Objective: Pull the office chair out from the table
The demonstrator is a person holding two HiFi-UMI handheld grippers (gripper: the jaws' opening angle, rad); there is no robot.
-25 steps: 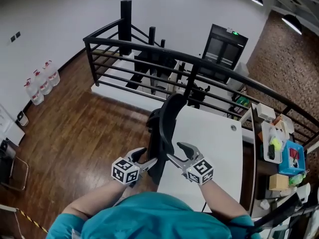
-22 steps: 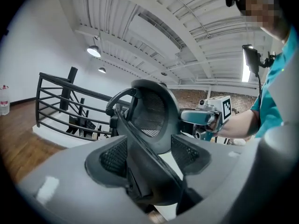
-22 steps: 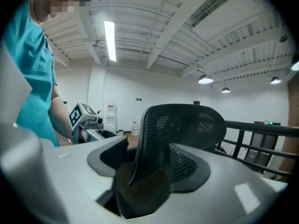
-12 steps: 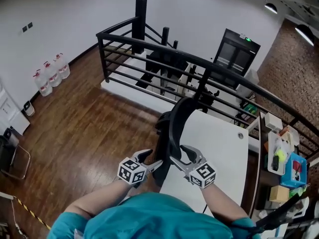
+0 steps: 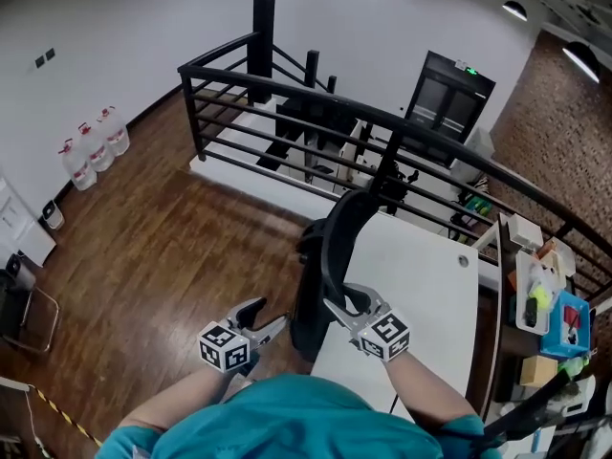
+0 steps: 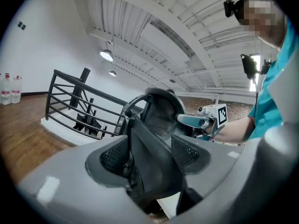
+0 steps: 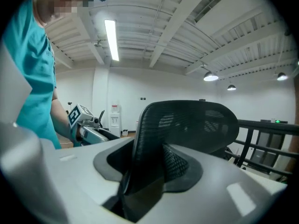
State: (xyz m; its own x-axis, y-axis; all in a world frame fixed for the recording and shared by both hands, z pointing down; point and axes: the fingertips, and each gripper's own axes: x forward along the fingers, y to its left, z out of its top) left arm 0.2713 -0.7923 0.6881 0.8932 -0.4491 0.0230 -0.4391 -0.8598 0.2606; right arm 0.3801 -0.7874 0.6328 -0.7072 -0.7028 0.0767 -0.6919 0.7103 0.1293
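My right tongs point level and away from me. Their jaws have just been closing on the chair. The near edge of its back stands between them, and the one pad I can see lies against the mesh, so they grip it.

My left tongs sit just left of the right ones and a little nearer me, also pointing level. Their jaws stand wide apart and both pads are bare. The chair's dark rear spine shows in the gap, and I see neither pad pressed on it.

The chair is straight ahead of both tongs. Its back stands upright, long axis up and down, with the thin rim toward me. The mesh front faces right, toward the table, and the spine side faces left, toward the floor.

The table lies under and to the right of my right tongs, with the chair at its left edge. The floor spreads below and to the left of my left tongs. Well beyond the chair a black railing runs across.
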